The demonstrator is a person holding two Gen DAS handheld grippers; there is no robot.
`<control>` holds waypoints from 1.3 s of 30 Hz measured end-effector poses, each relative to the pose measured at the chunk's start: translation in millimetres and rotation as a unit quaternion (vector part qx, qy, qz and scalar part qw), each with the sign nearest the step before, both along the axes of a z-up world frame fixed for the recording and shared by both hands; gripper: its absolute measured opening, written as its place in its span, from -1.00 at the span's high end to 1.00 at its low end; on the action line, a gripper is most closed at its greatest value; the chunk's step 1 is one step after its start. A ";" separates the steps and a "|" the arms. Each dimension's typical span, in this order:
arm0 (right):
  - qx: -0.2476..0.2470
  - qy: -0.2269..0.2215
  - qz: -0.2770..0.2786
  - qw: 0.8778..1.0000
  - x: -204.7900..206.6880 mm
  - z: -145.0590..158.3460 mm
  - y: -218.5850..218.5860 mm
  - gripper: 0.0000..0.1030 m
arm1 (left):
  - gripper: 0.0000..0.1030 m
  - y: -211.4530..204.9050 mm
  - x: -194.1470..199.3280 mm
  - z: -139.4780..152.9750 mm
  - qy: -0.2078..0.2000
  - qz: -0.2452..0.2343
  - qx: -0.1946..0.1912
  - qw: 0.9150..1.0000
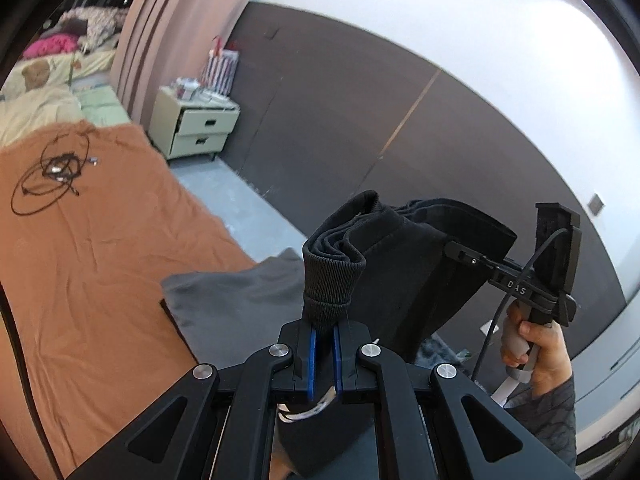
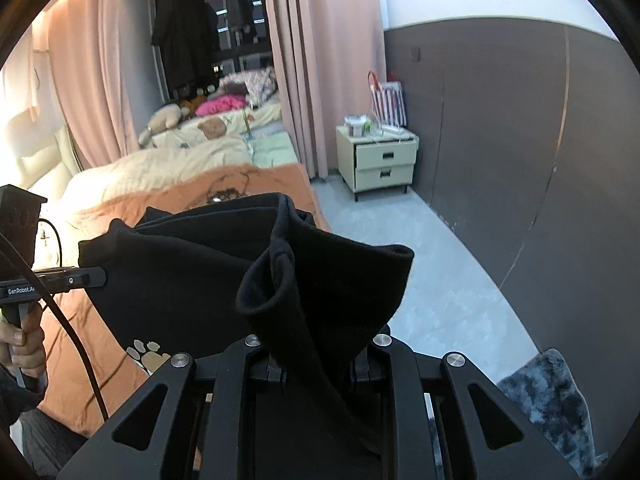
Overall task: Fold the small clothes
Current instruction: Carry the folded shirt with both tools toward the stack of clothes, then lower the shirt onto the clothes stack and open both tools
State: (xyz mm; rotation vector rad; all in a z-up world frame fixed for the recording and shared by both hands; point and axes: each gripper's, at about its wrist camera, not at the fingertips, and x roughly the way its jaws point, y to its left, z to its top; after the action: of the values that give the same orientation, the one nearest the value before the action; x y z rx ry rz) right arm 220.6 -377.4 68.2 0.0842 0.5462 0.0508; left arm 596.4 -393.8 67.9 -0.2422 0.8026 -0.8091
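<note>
A small black garment (image 1: 404, 264) hangs in the air between both grippers, above the edge of the bed. My left gripper (image 1: 324, 328) is shut on its ribbed cuff edge (image 1: 332, 280). In the right wrist view the same black garment (image 2: 192, 276) shows a paw print (image 2: 148, 354); my right gripper (image 2: 316, 354) is shut on a bunched corner of it, the fingertips hidden by cloth. The right gripper also shows in the left wrist view (image 1: 452, 247), and the left gripper in the right wrist view (image 2: 100, 276), each pinching the cloth.
An orange sheet (image 1: 80, 264) covers the bed, with a coil of black cable (image 1: 52, 176) on it. A grey garment (image 1: 236, 300) lies at the bed's edge. A pale nightstand (image 2: 380, 160) stands by the dark wall. A blue-grey rug (image 2: 548, 400) lies on the floor.
</note>
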 end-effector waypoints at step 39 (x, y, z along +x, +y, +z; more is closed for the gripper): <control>0.014 0.077 -0.125 0.989 -133.1 36.8 276.6 -0.81 | -0.41 85.1 13.8 -68.9 0.034 0.073 0.096 0.992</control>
State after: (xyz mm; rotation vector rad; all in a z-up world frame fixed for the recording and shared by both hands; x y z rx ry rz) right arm 87.4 -100.8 105.0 0.1843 0.6848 -0.1937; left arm 610.2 -308.7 -1.0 -0.1563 0.9092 -0.5845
